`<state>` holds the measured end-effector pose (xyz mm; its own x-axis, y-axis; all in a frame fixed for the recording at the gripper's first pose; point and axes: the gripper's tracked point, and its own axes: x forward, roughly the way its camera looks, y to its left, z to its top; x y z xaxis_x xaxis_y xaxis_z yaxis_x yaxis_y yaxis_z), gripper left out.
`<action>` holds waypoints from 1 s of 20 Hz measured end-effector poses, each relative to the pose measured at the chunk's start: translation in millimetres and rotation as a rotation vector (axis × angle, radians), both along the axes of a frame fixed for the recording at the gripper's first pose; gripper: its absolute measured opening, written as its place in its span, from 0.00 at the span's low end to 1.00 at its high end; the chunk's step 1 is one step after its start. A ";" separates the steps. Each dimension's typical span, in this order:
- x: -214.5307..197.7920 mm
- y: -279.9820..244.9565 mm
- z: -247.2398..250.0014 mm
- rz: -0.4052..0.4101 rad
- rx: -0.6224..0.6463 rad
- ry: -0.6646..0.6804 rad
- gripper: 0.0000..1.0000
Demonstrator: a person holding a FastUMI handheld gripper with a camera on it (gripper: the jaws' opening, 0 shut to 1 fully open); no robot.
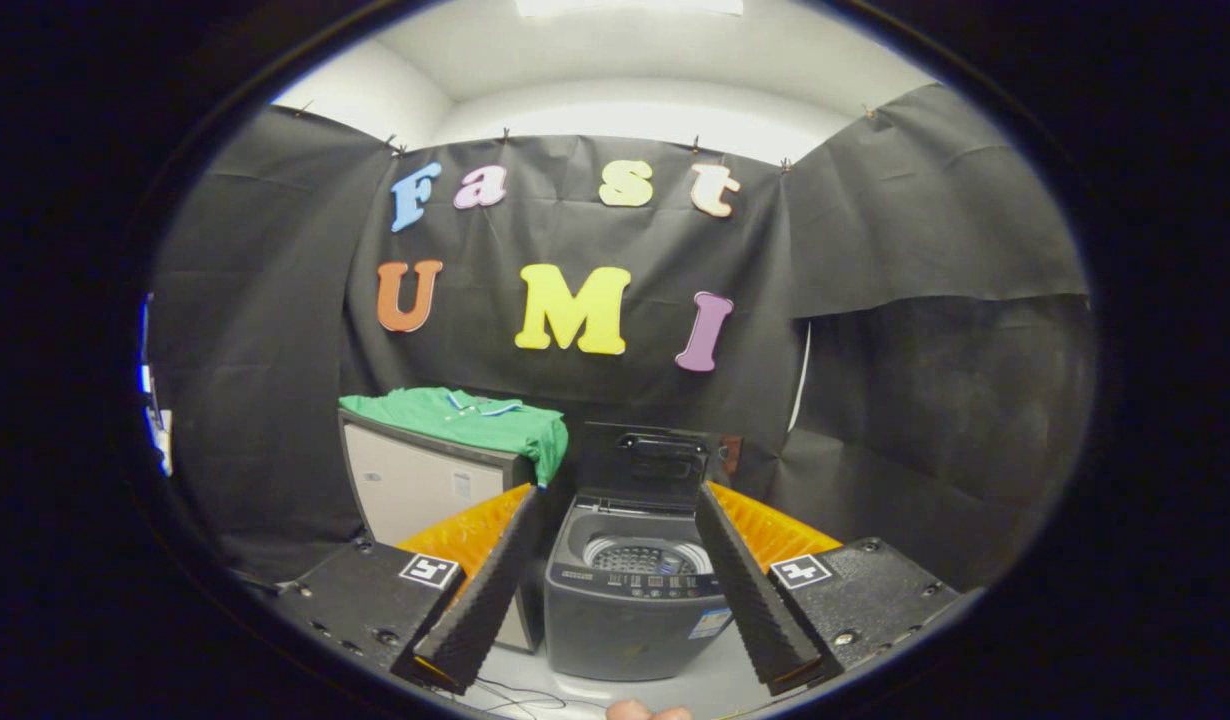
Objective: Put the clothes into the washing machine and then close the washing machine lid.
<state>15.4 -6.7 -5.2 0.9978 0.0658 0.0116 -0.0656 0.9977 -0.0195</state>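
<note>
With the gripper spread and holding nothing, washing machine between its fingers, lid upright, green shirt beside.

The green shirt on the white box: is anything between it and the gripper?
No. The gripper is open and holds nothing. The green folded shirt lies on the white cabinet, beyond the fingers, beside the dark grey washing machine, whose lid stands open.

- The camera rides on the tool and looks forward along its two spread fingers.
- It faces the booth's black cloth wall, level with the small washing machine.
- The machine stands near, framed between the fingers.
</note>
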 end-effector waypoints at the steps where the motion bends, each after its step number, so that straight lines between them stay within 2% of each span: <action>1: 2.6 -2.1 -1.3 0.000 0.006 0.005 0.98; 8: 16.3 0.6 7.7 -0.007 0.035 0.009 0.98; 20: 35.4 54.3 2.1 0.008 0.059 0.061 0.98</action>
<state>50.8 47.6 -3.1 0.9962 0.0743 -0.0455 -0.0723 0.9964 0.0438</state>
